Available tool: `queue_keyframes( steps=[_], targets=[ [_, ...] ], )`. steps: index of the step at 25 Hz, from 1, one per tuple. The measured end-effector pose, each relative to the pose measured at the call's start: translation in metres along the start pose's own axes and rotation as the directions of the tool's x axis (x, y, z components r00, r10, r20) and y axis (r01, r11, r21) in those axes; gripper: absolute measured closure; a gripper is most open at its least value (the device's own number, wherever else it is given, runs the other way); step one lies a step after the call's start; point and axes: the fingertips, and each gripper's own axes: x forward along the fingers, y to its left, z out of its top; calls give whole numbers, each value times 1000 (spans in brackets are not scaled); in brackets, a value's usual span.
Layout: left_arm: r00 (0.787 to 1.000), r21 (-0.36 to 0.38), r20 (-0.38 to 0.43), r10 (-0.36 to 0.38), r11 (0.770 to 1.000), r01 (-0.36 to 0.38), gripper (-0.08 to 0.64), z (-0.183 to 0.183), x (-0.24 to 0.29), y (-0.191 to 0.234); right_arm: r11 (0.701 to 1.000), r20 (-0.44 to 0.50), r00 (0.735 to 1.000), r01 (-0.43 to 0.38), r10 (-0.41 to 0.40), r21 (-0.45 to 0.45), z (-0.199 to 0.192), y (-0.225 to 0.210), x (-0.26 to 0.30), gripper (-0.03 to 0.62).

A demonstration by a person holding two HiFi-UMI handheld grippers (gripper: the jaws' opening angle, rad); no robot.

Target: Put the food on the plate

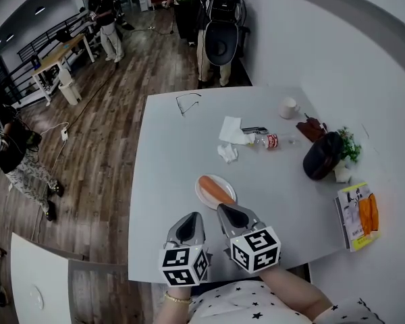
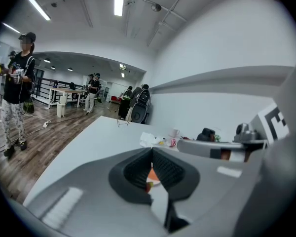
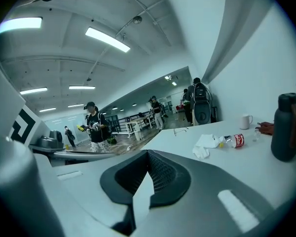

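An orange sausage (image 1: 215, 189) lies on a small white plate (image 1: 202, 199) on the grey table (image 1: 175, 154), near its front edge. My right gripper (image 1: 227, 211) hovers just in front of the plate, its tips at the plate's near rim, shut with nothing between the jaws. My left gripper (image 1: 191, 219) hangs beside it, a little left and nearer to me, also shut and empty. In the left gripper view the jaws (image 2: 152, 150) meet at their tips, and a sliver of the sausage (image 2: 151, 175) shows behind them. The right gripper (image 3: 148, 155) shows its pads closed together.
Crumpled tissues (image 1: 229, 133), a small bottle (image 1: 268, 141), a mug (image 1: 288, 106) and glasses (image 1: 187, 102) lie further back. A dark flask (image 1: 322, 155), a plant (image 1: 349, 148) and a yellow packet (image 1: 358, 216) stand at the right. People stand on the wooden floor beyond.
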Motion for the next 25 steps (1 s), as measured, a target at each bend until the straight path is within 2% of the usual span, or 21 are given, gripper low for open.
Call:
queue_keyframes(
  steps=[25],
  targets=[
    [1000,26,21,7,1000,-8,552,13,3,-1,999,-12,1000,-27,27,-18,4,4,7,594]
  ],
)
